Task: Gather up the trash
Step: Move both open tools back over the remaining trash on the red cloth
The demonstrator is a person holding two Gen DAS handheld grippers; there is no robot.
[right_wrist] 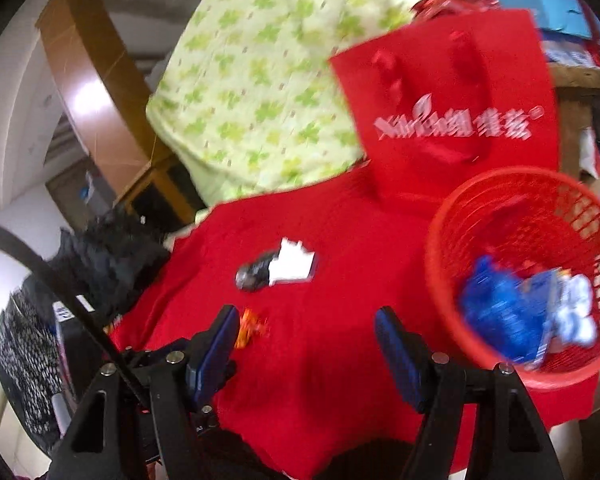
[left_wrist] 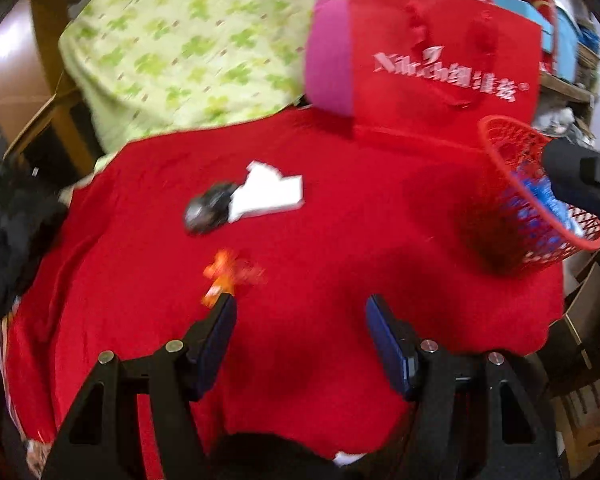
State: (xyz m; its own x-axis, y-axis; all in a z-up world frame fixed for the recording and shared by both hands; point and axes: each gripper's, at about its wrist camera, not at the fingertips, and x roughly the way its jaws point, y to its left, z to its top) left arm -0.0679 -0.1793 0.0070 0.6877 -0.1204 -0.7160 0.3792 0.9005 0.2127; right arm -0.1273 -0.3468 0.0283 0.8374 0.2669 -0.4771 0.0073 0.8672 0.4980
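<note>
On the red cloth (left_wrist: 340, 208) lie a white scrap of paper (left_wrist: 268, 192), a dark crumpled wad (left_wrist: 208, 210) touching it, and a small orange wrapper (left_wrist: 226, 272). My left gripper (left_wrist: 300, 312) hangs open and empty over the cloth, its left fingertip just short of the orange wrapper. At the right stands a red mesh basket (left_wrist: 500, 168) holding blue trash. My right gripper (right_wrist: 306, 320) is open too, with nothing between its fingers. Its view shows the basket (right_wrist: 452, 216), blue and white wrappers (right_wrist: 500, 312) inside it, the paper (right_wrist: 294, 266), the wad (right_wrist: 254, 274) and the orange wrapper (right_wrist: 250, 326).
A red gift bag (left_wrist: 440, 60) with white lettering stands at the back, beside a green-patterned cloth (left_wrist: 188, 48). A black device part (left_wrist: 580, 184) juts over the basket rim. Dark fabric (right_wrist: 108, 248) lies past the cloth's left edge. Both views are motion-blurred.
</note>
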